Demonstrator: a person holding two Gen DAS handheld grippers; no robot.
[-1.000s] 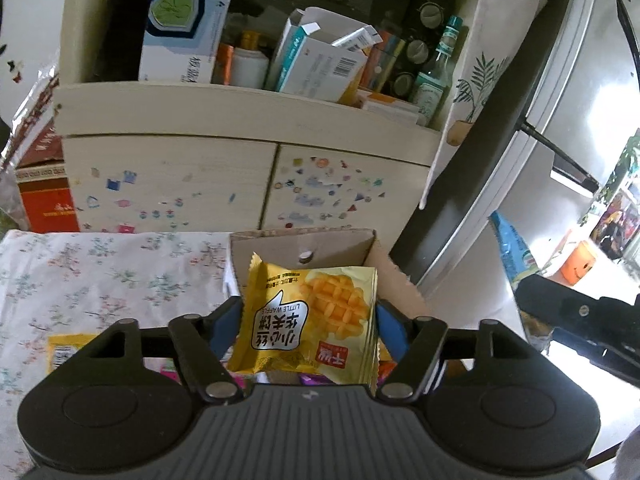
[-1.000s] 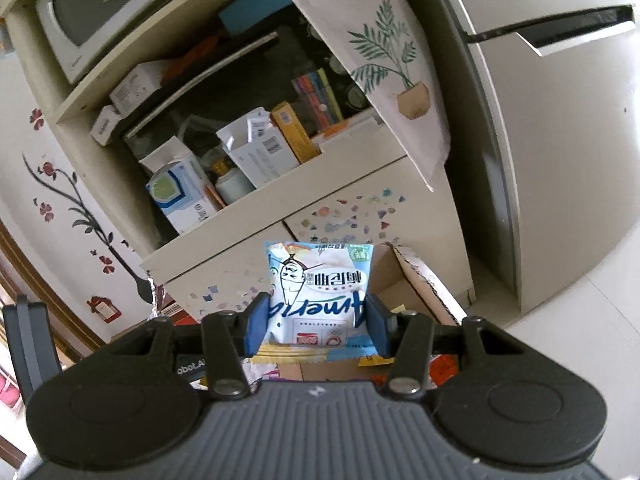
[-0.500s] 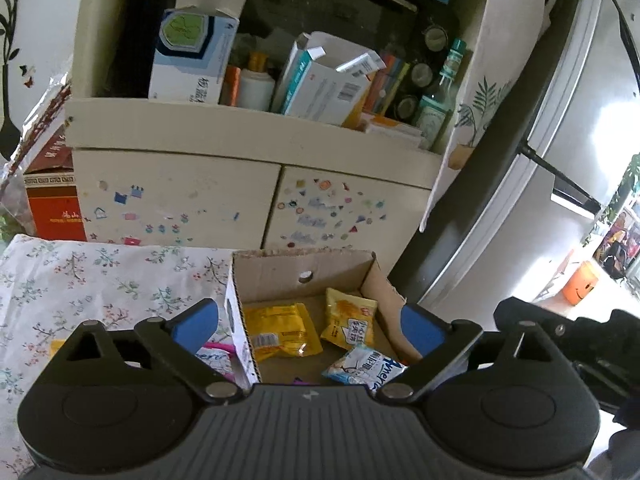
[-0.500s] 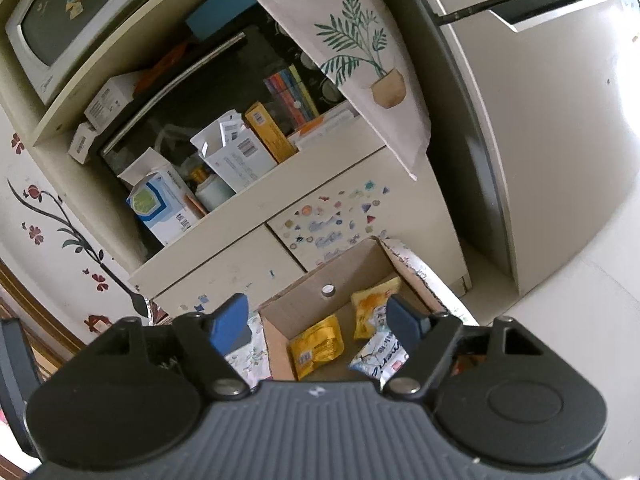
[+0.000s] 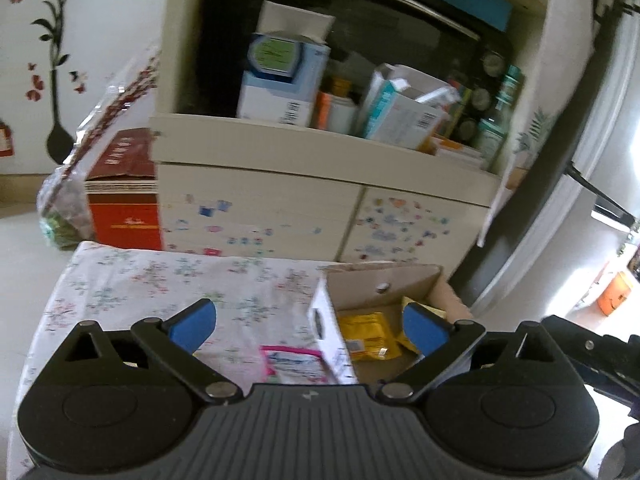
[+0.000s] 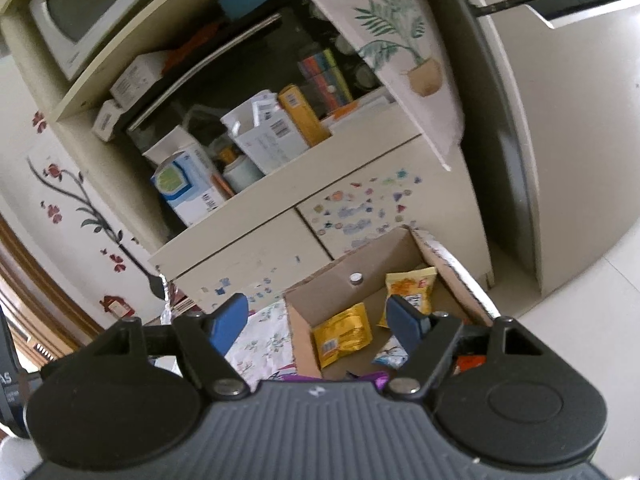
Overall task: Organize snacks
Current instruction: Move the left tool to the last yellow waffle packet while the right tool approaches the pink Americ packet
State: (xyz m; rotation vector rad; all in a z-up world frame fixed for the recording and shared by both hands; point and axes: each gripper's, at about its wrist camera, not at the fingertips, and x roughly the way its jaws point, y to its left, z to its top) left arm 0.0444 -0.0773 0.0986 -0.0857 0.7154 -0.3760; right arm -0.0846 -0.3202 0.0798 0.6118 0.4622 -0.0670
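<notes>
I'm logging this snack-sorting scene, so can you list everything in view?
cardboard box: one, brown, on the floral cloth.
snack packets: two yellow, one blue-white, inside the box.
pink-edged packet: one, on the cloth beside the box.
floral cloth: one, white.
cabinet: one, cream, cluttered shelf.
red carton: one, left of cabinet.
left gripper: jaws opening, nothing between.
right gripper: jaws open, empty.

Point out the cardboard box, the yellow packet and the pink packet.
cardboard box (image 6: 320,284), right wrist view, inner back wall.
yellow packet (image 6: 344,334), right wrist view, middle of the wrapper, inside the box.
pink packet (image 5: 294,364), left wrist view, middle of its visible face, on the cloth.
</notes>
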